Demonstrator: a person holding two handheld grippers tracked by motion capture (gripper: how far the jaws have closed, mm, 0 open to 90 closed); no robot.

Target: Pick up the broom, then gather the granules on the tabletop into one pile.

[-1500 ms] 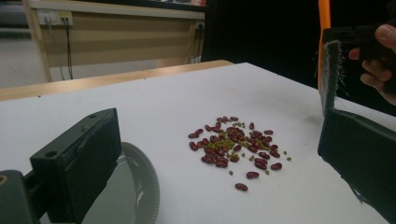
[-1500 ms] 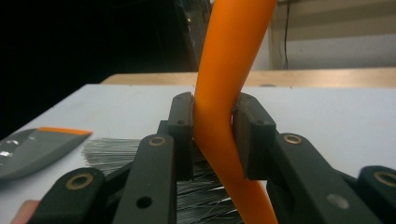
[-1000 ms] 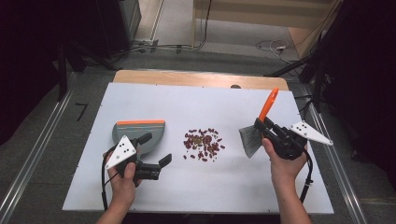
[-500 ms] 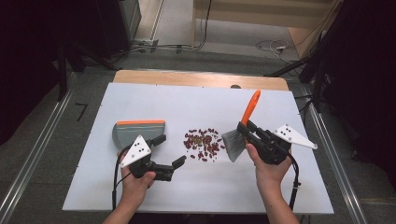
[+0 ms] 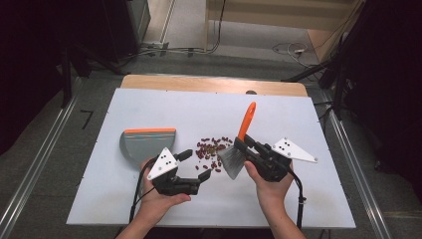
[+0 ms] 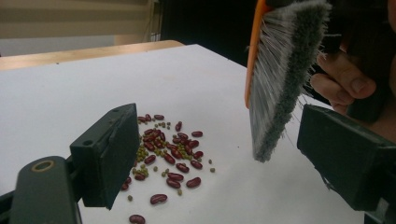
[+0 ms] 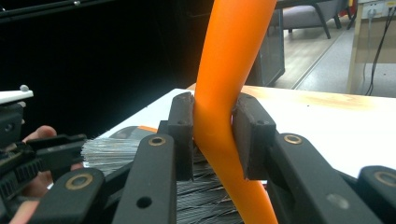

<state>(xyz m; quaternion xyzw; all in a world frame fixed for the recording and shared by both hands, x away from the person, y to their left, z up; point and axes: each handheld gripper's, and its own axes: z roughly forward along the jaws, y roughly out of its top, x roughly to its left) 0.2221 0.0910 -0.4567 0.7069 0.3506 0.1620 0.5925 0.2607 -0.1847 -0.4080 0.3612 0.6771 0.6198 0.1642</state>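
A pile of red and green beans (image 5: pixel 211 149) lies mid-table. My right gripper (image 5: pixel 247 147) is shut on the orange handle (image 7: pixel 224 93) of a grey-bristled brush (image 5: pixel 231 160), which hangs tilted at the pile's right edge. My left gripper (image 5: pixel 195 166) stands open just left of the beans, pointing at them; its jaws have just been closing a little, with nothing gripped between them. In the left gripper view the beans (image 6: pixel 168 149) lie on the table beyond the jaws and the brush bristles (image 6: pixel 285 79) hang close on the right. A grey dustpan (image 5: pixel 149 144) with an orange edge rests behind the left hand.
The white tabletop (image 5: pixel 298 199) ends in a wooden strip (image 5: pixel 214 84) at the far side. Metal rails run along both sides of the table, with cables on the floor beyond it.
Both hands have moved toward the beans: the left gripper rightward away from the dustpan, the right gripper leftward with the brush, whose bristles now reach the pile's right edge.
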